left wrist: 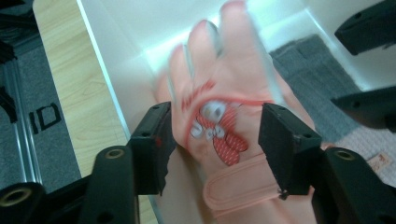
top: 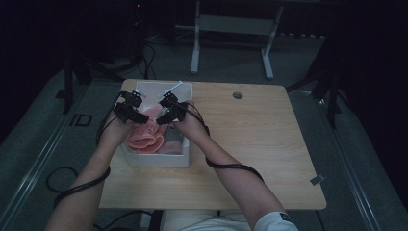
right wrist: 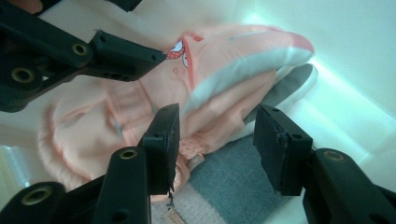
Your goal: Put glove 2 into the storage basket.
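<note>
A dim room with grey carpet surrounds a pale wooden table [top: 269, 139], and near its left side sits a white box [top: 159, 158]. Both hands work over that box, and the step looks like lifting or sorting a pink glove [left wrist: 224, 116] out of it. The left tool [left wrist: 215, 140] has its jaws set wide on either side of the glove's printed back, apparently not yet pinching. The right tool [right wrist: 215, 135] is also wide, jaws apart beside the glove's fingers. Under the glove lie a grey cloth [right wrist: 233, 186] and a pinkish knit piece. Next, one tool probably needs to close on the glove's cuff.
</note>
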The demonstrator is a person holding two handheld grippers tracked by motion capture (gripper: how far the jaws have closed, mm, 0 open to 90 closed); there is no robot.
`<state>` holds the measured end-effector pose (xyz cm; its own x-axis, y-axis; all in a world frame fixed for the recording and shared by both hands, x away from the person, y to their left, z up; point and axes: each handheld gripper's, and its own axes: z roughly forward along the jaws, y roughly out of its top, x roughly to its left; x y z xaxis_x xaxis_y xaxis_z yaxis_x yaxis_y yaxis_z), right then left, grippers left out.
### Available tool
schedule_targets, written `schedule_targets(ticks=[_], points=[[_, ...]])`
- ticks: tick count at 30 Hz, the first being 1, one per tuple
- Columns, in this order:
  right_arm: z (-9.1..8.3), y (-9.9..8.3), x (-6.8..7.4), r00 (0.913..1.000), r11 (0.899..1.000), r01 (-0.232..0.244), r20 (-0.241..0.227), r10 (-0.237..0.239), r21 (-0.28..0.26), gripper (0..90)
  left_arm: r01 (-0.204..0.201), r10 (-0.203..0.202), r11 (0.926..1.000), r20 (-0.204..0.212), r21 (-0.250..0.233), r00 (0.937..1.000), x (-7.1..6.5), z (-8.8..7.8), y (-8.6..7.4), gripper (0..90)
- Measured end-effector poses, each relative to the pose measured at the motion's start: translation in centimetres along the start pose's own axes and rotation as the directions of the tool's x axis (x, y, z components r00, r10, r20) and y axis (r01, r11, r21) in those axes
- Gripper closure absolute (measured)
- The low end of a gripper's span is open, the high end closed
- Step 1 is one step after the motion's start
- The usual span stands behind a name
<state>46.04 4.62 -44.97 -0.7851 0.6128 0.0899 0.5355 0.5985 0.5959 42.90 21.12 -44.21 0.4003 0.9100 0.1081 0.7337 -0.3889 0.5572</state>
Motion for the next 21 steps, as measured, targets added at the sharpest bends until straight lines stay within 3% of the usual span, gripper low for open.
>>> schedule_targets(ticks=[7,12,14,15,19,21], points=[[-1.6,-0.1,-0.8,0.9998,0.999,-0.004,-0.020,0.004,-0.046,47.6,0.029,-0.022,0.9967,0.087,-0.077,0.9960,-0.5,-1.4,0.3,40.8],[-3.9,-0.6,-1.5,0.9990,0.994,0.014,-0.040,-0.018,-0.109,40.6,0.053,-0.033,0.9897,0.145,-0.133,0.9889,-1.3,-2.6,0.4,30.4],[-4.8,-1.0,-2.0,0.9984,0.990,0.006,-0.055,-0.014,-0.141,35.6,0.045,-0.012,0.9865,0.206,-0.158,0.9784,-1.7,-2.8,0.3,21.9],[-5.2,-1.1,-2.2,0.9982,0.988,0.003,-0.059,-0.012,-0.155,33.8,0.042,-0.005,0.9857,0.216,-0.163,0.9764,-1.9,-2.9,0.3,18.5],[-6.6,-1.9,-3.1,0.9973,0.980,0.017,-0.067,-0.031,-0.197,22.8,0.011,0.030,0.9828,0.220,-0.184,0.9749,-3.3,-2.8,0.5,11.8],[-7.1,-2.3,-3.4,0.9966,0.978,0.022,-0.073,-0.038,-0.209,19.5,-0.007,0.051,0.9819,0.227,-0.189,0.9727,-3.9,-2.7,0.6,0.6]])
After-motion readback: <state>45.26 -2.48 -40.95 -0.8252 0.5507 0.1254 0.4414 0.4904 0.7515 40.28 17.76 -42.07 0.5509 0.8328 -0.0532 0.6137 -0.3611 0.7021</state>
